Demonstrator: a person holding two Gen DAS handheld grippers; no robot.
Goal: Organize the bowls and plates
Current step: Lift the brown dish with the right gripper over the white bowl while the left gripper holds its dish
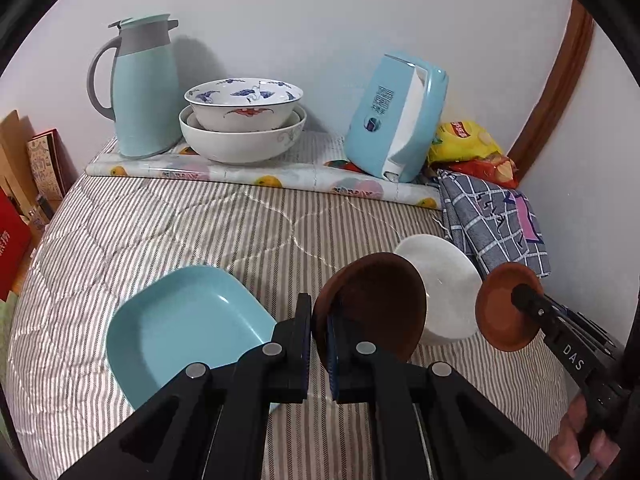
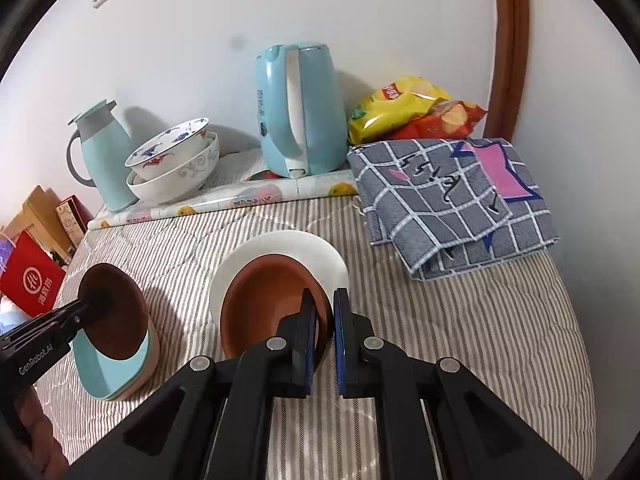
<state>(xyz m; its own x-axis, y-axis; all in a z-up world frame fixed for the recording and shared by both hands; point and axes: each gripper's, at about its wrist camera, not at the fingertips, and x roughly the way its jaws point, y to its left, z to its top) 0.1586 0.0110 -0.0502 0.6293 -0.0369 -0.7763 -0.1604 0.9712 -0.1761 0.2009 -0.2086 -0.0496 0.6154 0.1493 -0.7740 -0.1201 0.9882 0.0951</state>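
My left gripper (image 1: 318,312) is shut on the rim of a brown dish (image 1: 372,304), held tilted above the striped bedding. A light blue square plate (image 1: 188,320) lies to its left. In the right wrist view that same gripper (image 2: 100,302) holds its brown dish (image 2: 116,316) over the blue plate (image 2: 116,374). My right gripper (image 2: 324,304) is shut on the rim of a second brown dish (image 2: 264,304), which hangs in front of a white plate (image 2: 288,246). The left wrist view shows this second dish (image 1: 500,312) and the white plate (image 1: 440,276).
Two stacked bowls (image 1: 244,120) stand at the back on a floral mat (image 1: 280,178), between a blue thermos jug (image 1: 144,88) and a blue kettle (image 2: 300,112). Chip bags (image 2: 404,104) and a folded checked cloth (image 2: 452,200) lie at the right. A red box (image 2: 32,280) stands left.
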